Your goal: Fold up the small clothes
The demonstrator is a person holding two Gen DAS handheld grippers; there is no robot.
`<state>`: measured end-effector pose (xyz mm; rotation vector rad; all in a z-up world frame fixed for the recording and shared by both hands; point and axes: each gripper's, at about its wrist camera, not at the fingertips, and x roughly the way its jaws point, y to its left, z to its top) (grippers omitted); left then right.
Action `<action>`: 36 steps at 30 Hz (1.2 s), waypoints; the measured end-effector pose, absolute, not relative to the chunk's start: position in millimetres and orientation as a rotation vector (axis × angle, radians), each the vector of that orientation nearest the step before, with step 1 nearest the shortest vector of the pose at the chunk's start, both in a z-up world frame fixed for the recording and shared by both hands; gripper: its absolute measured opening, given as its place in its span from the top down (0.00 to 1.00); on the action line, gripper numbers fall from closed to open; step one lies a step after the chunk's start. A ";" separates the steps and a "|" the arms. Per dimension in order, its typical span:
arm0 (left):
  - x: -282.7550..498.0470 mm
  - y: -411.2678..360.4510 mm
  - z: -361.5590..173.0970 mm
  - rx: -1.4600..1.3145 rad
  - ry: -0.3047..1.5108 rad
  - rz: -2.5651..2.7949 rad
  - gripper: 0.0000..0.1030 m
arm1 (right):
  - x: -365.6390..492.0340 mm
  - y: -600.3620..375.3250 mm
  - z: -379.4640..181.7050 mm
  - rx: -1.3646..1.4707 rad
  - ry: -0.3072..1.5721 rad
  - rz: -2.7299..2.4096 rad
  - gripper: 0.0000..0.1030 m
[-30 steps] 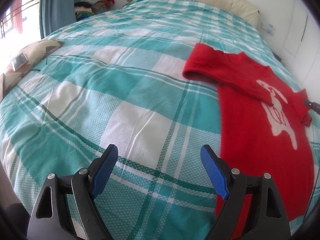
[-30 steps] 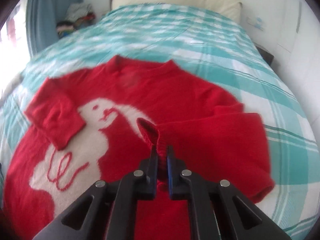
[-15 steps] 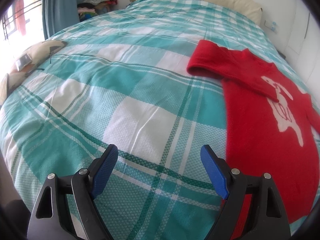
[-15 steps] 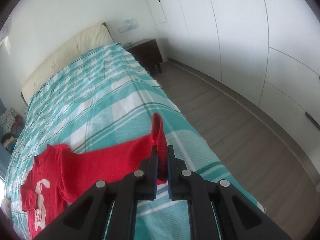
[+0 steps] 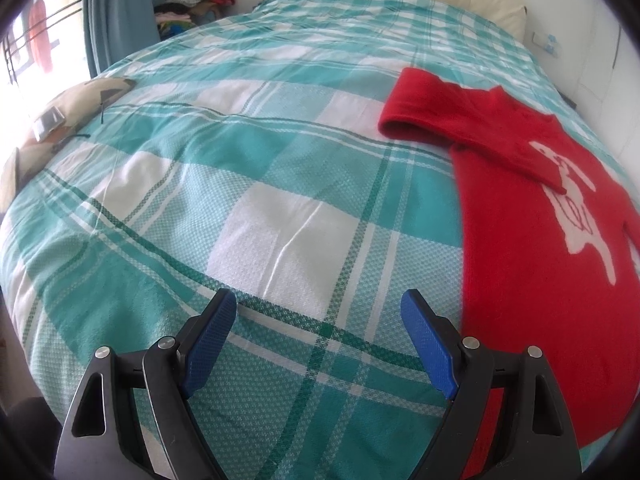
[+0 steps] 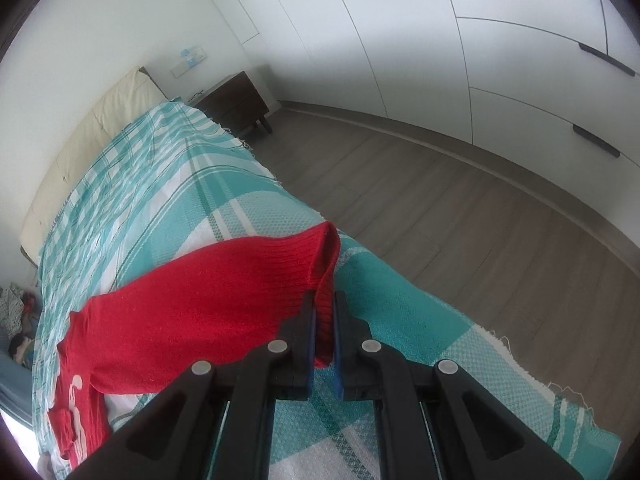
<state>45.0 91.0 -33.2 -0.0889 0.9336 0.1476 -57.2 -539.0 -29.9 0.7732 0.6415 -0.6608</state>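
Keep right gripper [image 6: 323,320] jaws clamped on sweater [image 6: 208,312] cuff, stretch sleeve flat toward bed [image 6: 400,304] edge; left gripper [image 5: 318,336] jaws apart, empty.

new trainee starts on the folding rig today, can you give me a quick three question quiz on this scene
1. True or false: the left gripper is clamped on the red sweater.
2. Multiple choice: what does the right gripper hold? A) a corner of the bedspread B) the cuff of a sleeve C) nothing
3. Fill in: the sweater lies on a bed covered by a teal and white ______ bedspread.

Key:
1. False. Its jaws stand wide open over bare bedspread, beside the sweater.
2. B. The jaws are shut on the ribbed cuff, with the sleeve stretched out toward the bed's edge.
3. Checked.
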 end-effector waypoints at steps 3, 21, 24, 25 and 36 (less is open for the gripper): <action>45.9 93.5 -34.0 -0.107 0.943 0.147 0.16 | -59.8 -541.8 -34.2 0.830 0.611 -0.642 0.93; 79.7 23.3 70.2 0.190 0.724 -0.135 0.04 | -89.6 -462.7 29.3 0.592 0.454 -0.669 0.61; 116.6 -32.5 61.6 0.375 0.774 -0.306 0.04 | -75.0 -443.5 25.4 0.580 0.492 -0.577 0.61; 124.3 -51.5 52.6 0.467 0.754 -0.317 0.04 | -71.2 -440.0 23.1 0.580 0.507 -0.556 0.61; 178.9 -132.4 -23.3 0.776 0.821 -0.457 0.31 | -58.3 -439.1 9.4 0.627 0.554 -0.481 0.61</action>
